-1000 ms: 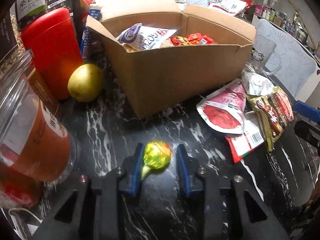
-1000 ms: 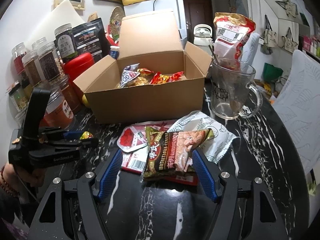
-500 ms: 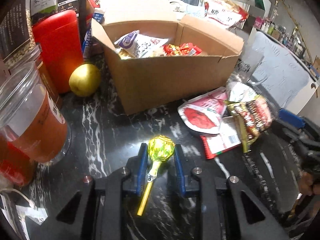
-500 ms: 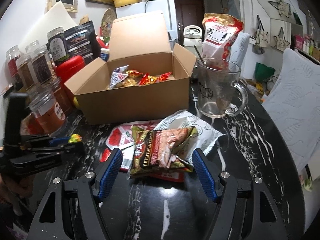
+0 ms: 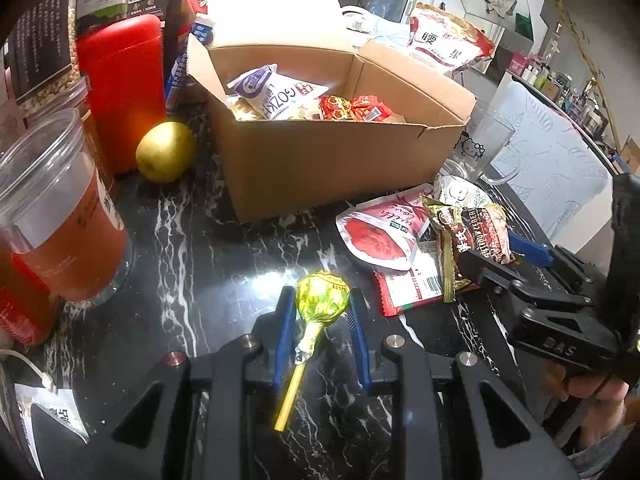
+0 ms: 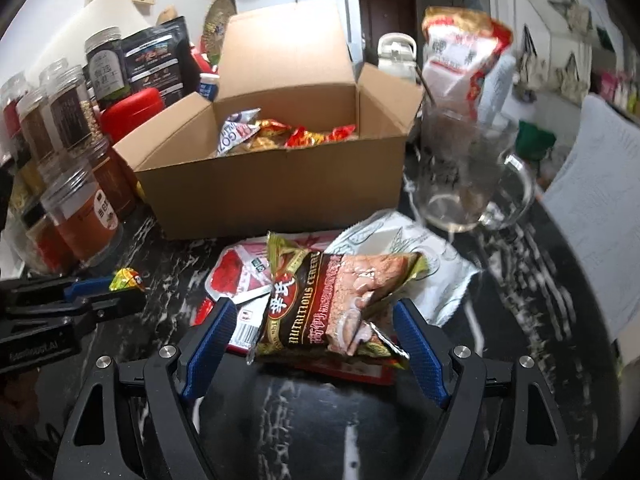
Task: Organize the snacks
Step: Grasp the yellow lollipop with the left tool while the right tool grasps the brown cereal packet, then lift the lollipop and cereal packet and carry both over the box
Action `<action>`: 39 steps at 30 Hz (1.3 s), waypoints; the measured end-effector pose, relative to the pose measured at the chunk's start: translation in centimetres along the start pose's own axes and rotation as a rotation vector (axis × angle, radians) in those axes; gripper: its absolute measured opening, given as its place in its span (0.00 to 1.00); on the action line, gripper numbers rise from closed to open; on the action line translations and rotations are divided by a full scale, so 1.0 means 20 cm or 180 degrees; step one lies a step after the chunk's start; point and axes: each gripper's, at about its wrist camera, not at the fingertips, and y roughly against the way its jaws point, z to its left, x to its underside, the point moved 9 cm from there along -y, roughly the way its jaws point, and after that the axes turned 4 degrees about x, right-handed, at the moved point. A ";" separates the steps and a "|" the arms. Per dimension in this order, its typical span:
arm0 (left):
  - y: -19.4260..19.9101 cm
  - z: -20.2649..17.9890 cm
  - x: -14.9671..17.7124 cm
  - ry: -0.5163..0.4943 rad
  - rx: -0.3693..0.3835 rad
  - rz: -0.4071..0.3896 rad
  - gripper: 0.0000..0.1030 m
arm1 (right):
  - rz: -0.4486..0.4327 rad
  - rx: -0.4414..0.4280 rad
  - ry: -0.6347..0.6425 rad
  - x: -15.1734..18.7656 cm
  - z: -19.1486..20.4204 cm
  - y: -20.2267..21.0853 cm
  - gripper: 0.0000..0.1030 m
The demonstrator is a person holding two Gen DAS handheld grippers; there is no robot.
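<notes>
Item: lollipop [image 5: 322, 299], green-gold foil head, yellow stick. Held in my left gripper [image 5: 320, 312], whose blue pads are closed against the two sides of the head. It sits above the dark marble table [image 5: 192, 248], toward the near edge, in front of the cardboard box [image 5: 336, 164]. I cannot tell whether the stick end touches the table.

Orientation: long axis runs roughly along my gripper fingers. Head points away from me toward the box; stick trails back toward me and slightly left, between the finger bases.

Item: cereal packet [image 6: 340, 300], brown and gold, lying slightly crumpled between the spread fingers of my right gripper [image 6: 316, 336]. That gripper is open and does not appear to clamp it. The packet rests on a red pouch [image 6: 236, 268] and a red-edged flat pack, with a silver-white wrapper [image 6: 416, 256] just behind, near the glass mug [image 6: 468, 184].

Risks, as I judge them:
- The foil head is round and slick; a grip on it alone could let it rotate or slip out over the box.
- The trailing stick could catch the box's front wall if I go in low.
- Closing the right gripper may pick up the pouch beneath along with the packet.
- The two grippers are near each other in front of the box and could collide on the way to it.
</notes>
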 end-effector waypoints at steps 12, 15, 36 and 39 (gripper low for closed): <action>0.03 0.02 0.01 0.0024 -0.0044 -0.0043 0.25 | 0.0219 0.0031 -0.0321 0.06 -0.04 -0.08 0.57; 0.04 0.02 0.02 0.0024 -0.0055 -0.0053 0.25 | 0.0159 0.0061 -0.0312 0.07 -0.05 -0.05 0.54; 0.28 -0.14 0.11 -0.0087 -0.0031 -0.0277 0.25 | -0.0102 -0.0289 -0.0231 0.19 0.06 0.37 0.51; 0.33 -0.18 0.12 -0.0117 -0.0005 -0.0317 0.25 | -0.0159 -0.0348 -0.0194 0.20 0.09 0.45 0.51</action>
